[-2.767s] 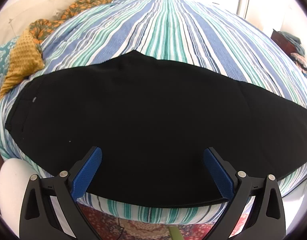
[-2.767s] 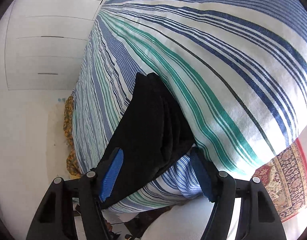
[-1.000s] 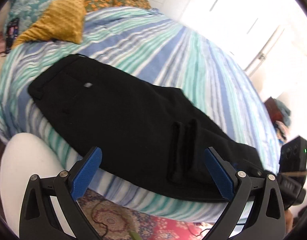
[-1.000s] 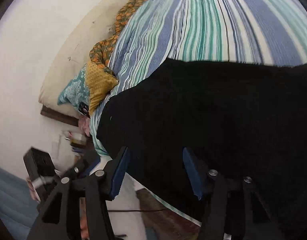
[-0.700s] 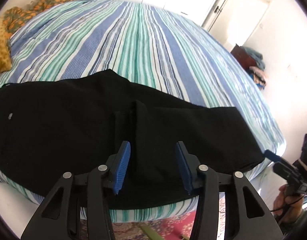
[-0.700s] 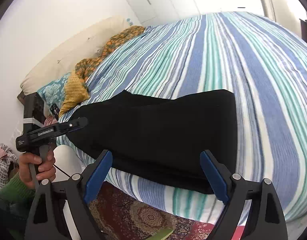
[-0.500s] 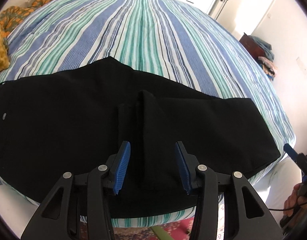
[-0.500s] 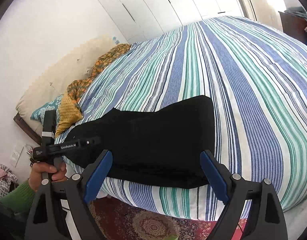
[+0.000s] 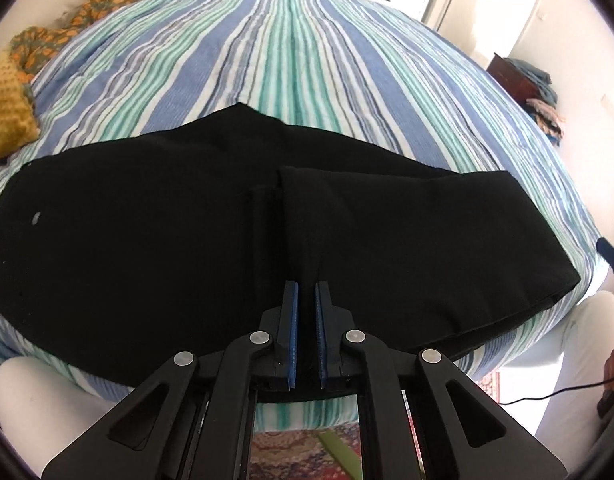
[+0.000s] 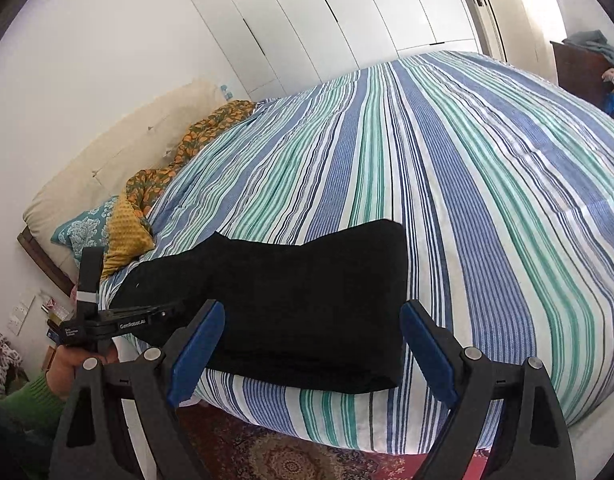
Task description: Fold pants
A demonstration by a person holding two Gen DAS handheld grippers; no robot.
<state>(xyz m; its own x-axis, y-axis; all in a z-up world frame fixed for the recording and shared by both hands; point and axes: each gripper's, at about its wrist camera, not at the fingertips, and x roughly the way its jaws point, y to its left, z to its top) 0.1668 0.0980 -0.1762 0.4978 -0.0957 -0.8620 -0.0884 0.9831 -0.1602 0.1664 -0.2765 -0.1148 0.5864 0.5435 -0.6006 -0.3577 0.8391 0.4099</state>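
Black pants [image 9: 155, 216] lie along the near edge of a striped bed [image 9: 307, 60], with the leg ends folded back over the middle. In the left wrist view my left gripper [image 9: 306, 308] is shut at the near edge of the pants, at the folded hem; whether it pinches cloth is hidden. In the right wrist view the pants [image 10: 307, 300] lie flat, and my right gripper [image 10: 311, 344] is open and empty, held off the bed's near edge. The left gripper [image 10: 163, 312] also shows there at the pants' left side.
Yellow and orange patterned pillows [image 10: 131, 232] lie at the head of the bed. White wardrobe doors [image 10: 347, 20] stand behind the bed. A patterned rug [image 10: 287, 456] covers the floor below. A dark cabinet with clothes [image 9: 523, 80] stands at the far right.
My left gripper's jaws have closed from partly open to shut over the folded hem. My right gripper has drawn back from the pants and stays open.
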